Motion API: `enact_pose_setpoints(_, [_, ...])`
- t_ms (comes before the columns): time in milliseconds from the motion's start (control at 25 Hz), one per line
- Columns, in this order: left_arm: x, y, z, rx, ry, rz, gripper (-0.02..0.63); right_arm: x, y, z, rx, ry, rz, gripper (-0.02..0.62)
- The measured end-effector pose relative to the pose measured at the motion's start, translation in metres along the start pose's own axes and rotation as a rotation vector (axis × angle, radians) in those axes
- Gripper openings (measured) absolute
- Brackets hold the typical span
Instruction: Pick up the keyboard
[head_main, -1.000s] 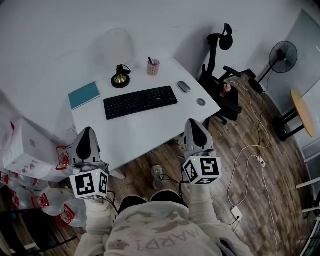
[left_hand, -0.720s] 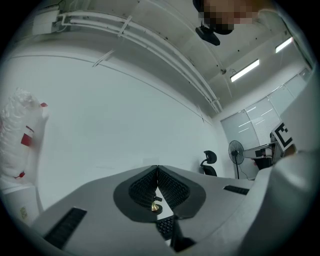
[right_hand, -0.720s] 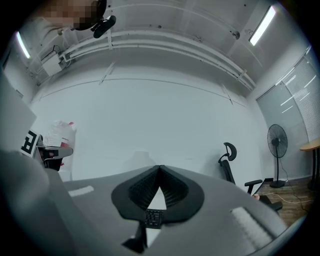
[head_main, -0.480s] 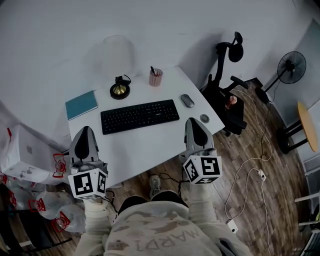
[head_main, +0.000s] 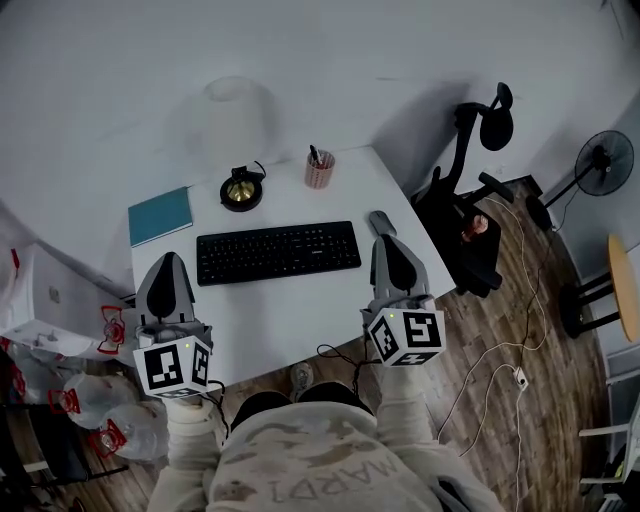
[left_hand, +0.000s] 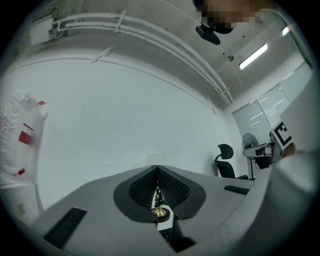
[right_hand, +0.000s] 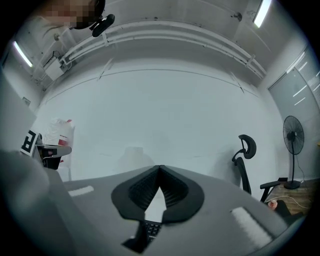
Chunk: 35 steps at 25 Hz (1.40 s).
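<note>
A black keyboard (head_main: 278, 252) lies flat across the middle of the white desk (head_main: 290, 310). My left gripper (head_main: 167, 270) hovers over the desk's front left part, just left of and nearer than the keyboard, jaws shut and empty. Over the keyboard's right end my right gripper (head_main: 390, 250) hangs shut and empty too. In the left gripper view the tips (left_hand: 157, 168) meet, with the brass lamp base (left_hand: 159, 210) seen below them. In the right gripper view the closed tips (right_hand: 160, 167) stand above a few keyboard keys (right_hand: 152, 229).
On the desk stand a lamp with a brass base (head_main: 241, 188), a teal notebook (head_main: 160, 215), a pen cup (head_main: 318, 169) and a mouse (head_main: 381, 220). A black office chair (head_main: 470, 200) is at the right, a fan (head_main: 600, 160) beyond it. Cables (head_main: 490, 360) lie on the floor, bags (head_main: 60, 400) at left.
The person has stepped towards the desk: both grippers now reach over its front part, the right one beside the keyboard's right end. Jaws stayed shut.
</note>
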<state>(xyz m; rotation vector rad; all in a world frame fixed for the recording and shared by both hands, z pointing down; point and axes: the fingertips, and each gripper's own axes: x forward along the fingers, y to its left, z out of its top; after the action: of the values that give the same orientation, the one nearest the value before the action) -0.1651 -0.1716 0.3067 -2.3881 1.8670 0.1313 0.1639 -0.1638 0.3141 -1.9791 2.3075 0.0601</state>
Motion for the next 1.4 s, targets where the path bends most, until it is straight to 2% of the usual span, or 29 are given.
enact_pose_setpoints(400, [0.038,0.001,-0.027,0.008,0.057,0.074,0.006,0.061,-0.024,-0.034,0.021,0.077,0.073,0.011])
enact_pose_setpoints(800, [0.072,0.009,-0.079,-0.017,0.165,0.125,0.006,0.105,-0.039,-0.107,0.061,0.269,0.144,0.011])
enact_pose_setpoints(960, [0.081,0.004,-0.11,-0.049,0.249,0.082,0.006,0.112,-0.043,-0.14,0.073,0.368,0.166,0.011])
enact_pose_setpoints(1120, [0.09,0.001,-0.145,-0.072,0.349,0.044,0.008,0.118,-0.054,-0.177,0.1,0.476,0.144,0.011])
enact_pose_setpoints(1200, [0.092,0.003,-0.162,-0.073,0.402,0.037,0.036,0.119,-0.059,-0.194,0.115,0.525,0.143,0.015])
enact_pose_setpoints(1240, [0.093,0.005,-0.171,-0.076,0.429,0.034,0.059,0.119,-0.06,-0.201,0.124,0.547,0.148,0.026])
enact_pose_setpoints(1280, [0.094,0.007,-0.179,-0.082,0.455,0.034,0.075,0.12,-0.061,-0.209,0.131,0.568,0.154,0.076])
enact_pose_setpoints(1400, [0.098,0.018,-0.207,-0.111,0.537,0.043,0.107,0.123,-0.064,-0.23,0.14,0.628,0.164,0.12])
